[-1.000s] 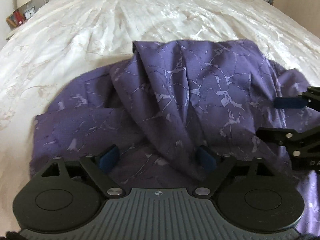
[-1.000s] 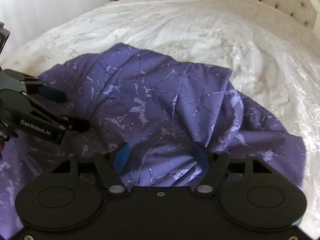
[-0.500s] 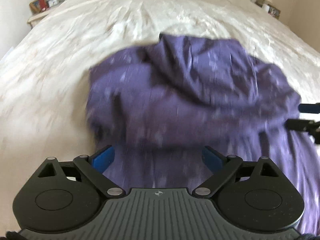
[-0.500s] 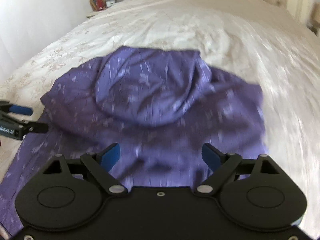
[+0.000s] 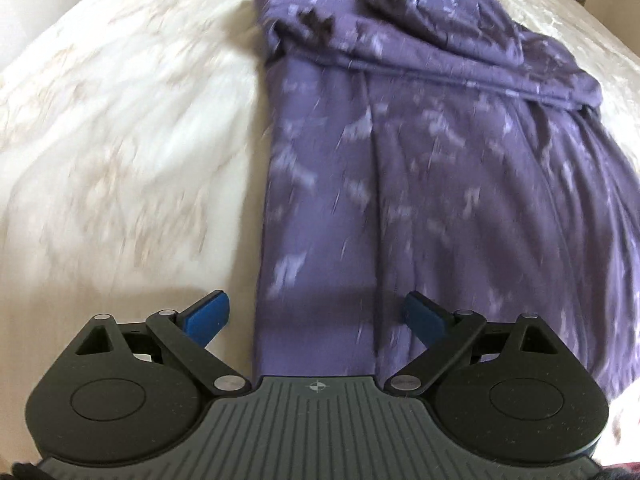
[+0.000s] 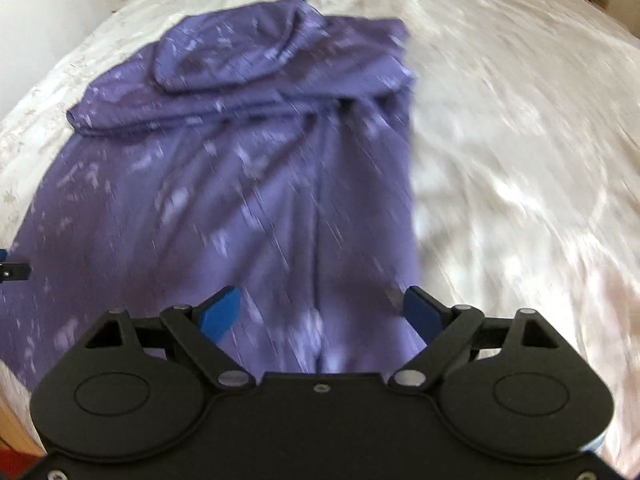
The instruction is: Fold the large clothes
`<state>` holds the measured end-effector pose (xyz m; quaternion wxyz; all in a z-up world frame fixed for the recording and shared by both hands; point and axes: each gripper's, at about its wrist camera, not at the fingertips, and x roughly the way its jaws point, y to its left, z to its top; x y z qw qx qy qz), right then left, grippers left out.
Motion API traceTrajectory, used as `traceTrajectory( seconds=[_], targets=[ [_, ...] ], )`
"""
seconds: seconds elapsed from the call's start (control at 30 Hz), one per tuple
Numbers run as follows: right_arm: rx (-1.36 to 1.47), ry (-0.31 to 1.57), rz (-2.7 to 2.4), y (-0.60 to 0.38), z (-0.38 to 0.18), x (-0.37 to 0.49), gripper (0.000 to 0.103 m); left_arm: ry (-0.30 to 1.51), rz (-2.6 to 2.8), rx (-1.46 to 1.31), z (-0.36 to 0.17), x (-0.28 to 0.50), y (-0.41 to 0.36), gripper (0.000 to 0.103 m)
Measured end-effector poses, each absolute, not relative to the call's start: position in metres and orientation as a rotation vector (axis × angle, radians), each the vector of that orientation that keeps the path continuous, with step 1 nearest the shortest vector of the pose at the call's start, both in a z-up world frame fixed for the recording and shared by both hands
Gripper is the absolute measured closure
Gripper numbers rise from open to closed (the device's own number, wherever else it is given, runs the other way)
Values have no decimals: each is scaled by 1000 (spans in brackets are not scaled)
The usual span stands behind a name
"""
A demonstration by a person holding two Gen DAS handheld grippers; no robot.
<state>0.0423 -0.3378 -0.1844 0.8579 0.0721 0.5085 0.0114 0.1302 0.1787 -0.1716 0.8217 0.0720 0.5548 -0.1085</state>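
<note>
- Covering nearly all of both views, the bed [image 5: 120, 128] gives wide, soft, bare room to the left and right of the garment and beyond it; its near edge falls under the grippers, out of sight.
- Lying lengthwise on the bed, the purple garment [image 5: 420, 184] is already narrowed into a long panel, with its top part doubled over at the far end.
- It looks thin, limp and light, so it should drape and slide rather than hold shape, and a lifted edge will likely sag between two grips.
- Its straight left side [image 5: 264, 200] and right side [image 6: 410, 184] look like the cleanest places to pinch, near the close end.
- The left gripper [image 5: 316, 318] stands wide, empty, straddling the left side.
- The right gripper [image 6: 320, 314] is equally wide, empty, above the cloth's right side.
</note>
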Motion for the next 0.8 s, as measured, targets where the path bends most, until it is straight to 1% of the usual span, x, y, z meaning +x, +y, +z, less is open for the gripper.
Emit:
traceTrajectory(
  seconds=[0.13, 0.17, 0.3, 0.43, 0.57, 0.6, 0.8],
  targets=[
    [201, 1096, -13, -347, -192, 19, 13, 1201, -215, 97, -179, 116, 188, 3],
    [219, 1110, -19, -349, -196, 15, 12, 1216, -214, 88, -183, 113, 189, 0],
    [286, 1172, -36, -353, -213, 0, 11, 1223, -236, 95, -196, 107, 187, 0],
    [380, 1162, -61, -359, -220, -13, 10, 1230, -245, 75, -200, 110, 190, 0],
    [481, 1151, -76, -363, -228, -23, 3, 1233, -276, 53, -203, 112, 196, 0],
    [492, 1148, -78, -362, -228, -24, 1, 1231, -282, 47, -204, 111, 196, 0],
    [456, 1141, -121, -353, -232, -24, 0, 1181, -295, 41, -205, 103, 198, 0]
  ],
)
